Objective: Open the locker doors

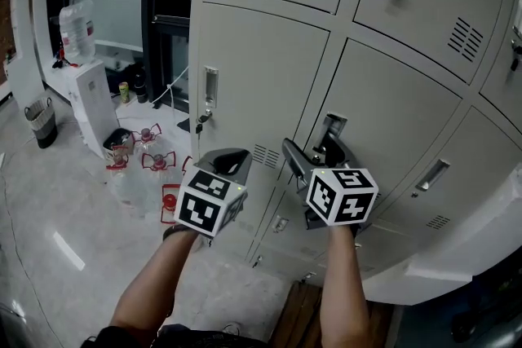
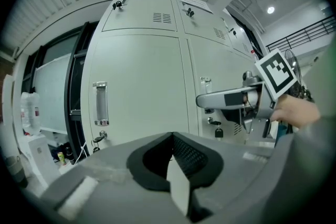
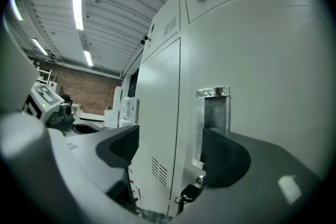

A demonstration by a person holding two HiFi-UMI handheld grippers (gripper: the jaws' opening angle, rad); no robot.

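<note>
**Right gripper at the handle, doors shut**

We had the right gripper [image 1: 314,149] up against the middle locker door [image 1: 391,110], its jaws set wide apart. In the right gripper view the bright recessed handle [image 3: 215,113] sat at the right-hand jaw, with the door's hinge-side seam running up between the two jaws. We could not tell whether the pad already touched the metal. A key [image 3: 186,198] hung in the lock just below the handle.

The left gripper [image 1: 231,161] hovered lower and to the left. Its jaws were closed together on nothing, well clear of the neighbouring door [image 1: 253,69] and of that door's own handle [image 1: 211,90]. Every door in sight lay flush and shut, so we judged the task barely begun.

To do this step well, we reckoned one jaw should slide fully into the recess behind the handle's lip before any closing. The other jaw should stay outside on the face, so the grip lands on metal and not on air. The pull should then follow the door's arc, outward and round its hinge, rather than straight back. We would keep clear of the dangling key, which could snag. The left gripper was best held away from the swing.
</note>
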